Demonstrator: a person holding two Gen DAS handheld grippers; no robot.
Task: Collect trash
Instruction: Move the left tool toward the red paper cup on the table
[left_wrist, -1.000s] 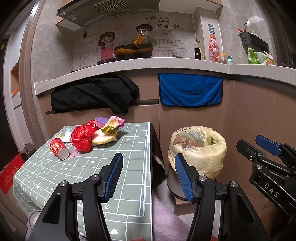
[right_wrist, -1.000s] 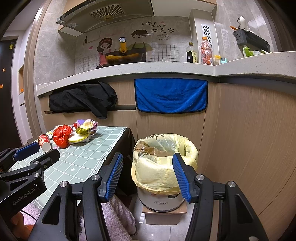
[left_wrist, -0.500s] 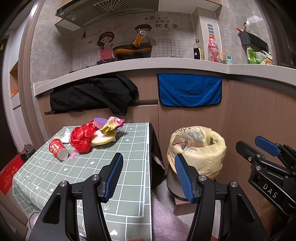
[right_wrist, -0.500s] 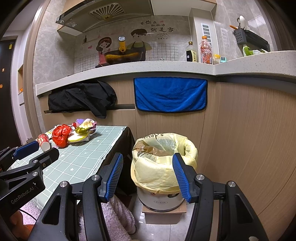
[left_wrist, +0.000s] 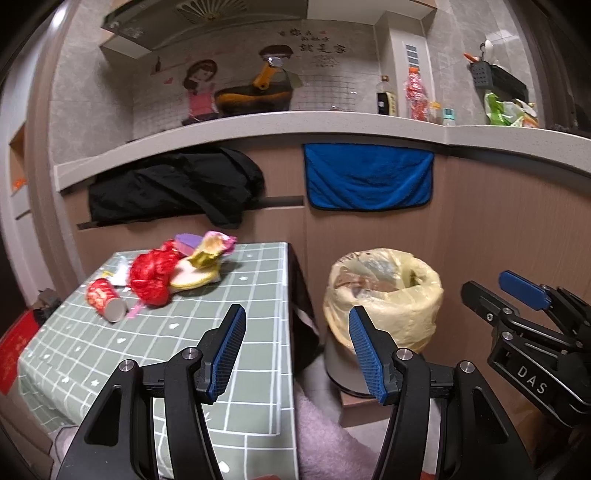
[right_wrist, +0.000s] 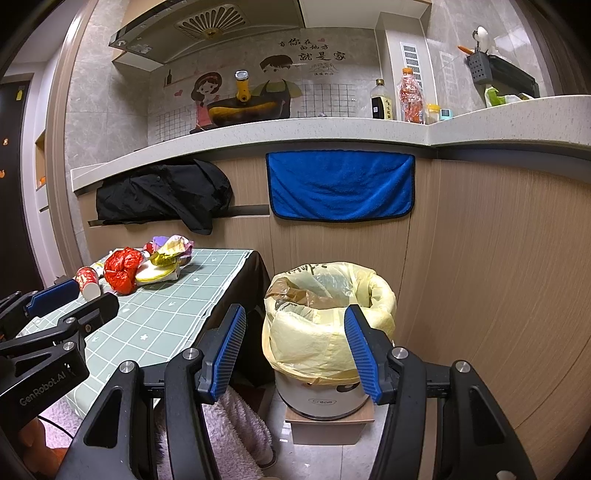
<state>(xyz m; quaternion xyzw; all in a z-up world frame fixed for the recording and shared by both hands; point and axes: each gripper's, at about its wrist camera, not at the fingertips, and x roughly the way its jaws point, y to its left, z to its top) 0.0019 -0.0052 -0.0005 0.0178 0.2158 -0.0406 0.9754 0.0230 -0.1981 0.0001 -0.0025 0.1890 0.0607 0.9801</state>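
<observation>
Trash lies in a heap at the far left of a table with a green checked cloth (left_wrist: 207, 332): a red paper cup (left_wrist: 105, 300) on its side, a crumpled red bag (left_wrist: 151, 275), a yellow plate (left_wrist: 194, 277) and pink-yellow wrappers (left_wrist: 210, 245). The heap also shows in the right wrist view (right_wrist: 123, 273). A bin with a yellow liner (left_wrist: 384, 295) (right_wrist: 325, 314) stands on the floor right of the table. My left gripper (left_wrist: 297, 347) is open and empty above the table's right edge. My right gripper (right_wrist: 293, 347) is open and empty in front of the bin.
A wooden counter front behind holds a black jacket (left_wrist: 173, 184) and a blue towel (left_wrist: 369, 177). Bottles (left_wrist: 413, 92) and a pan stand on the countertop. A pink fluffy cloth (left_wrist: 325, 435) hangs below the table's near corner. The bin rests on a small cardboard box (right_wrist: 328, 424).
Both grippers have drifted slightly; the left view has shifted a little so the table and bin sit somewhat lower and nearer. Both stay open and empty.
</observation>
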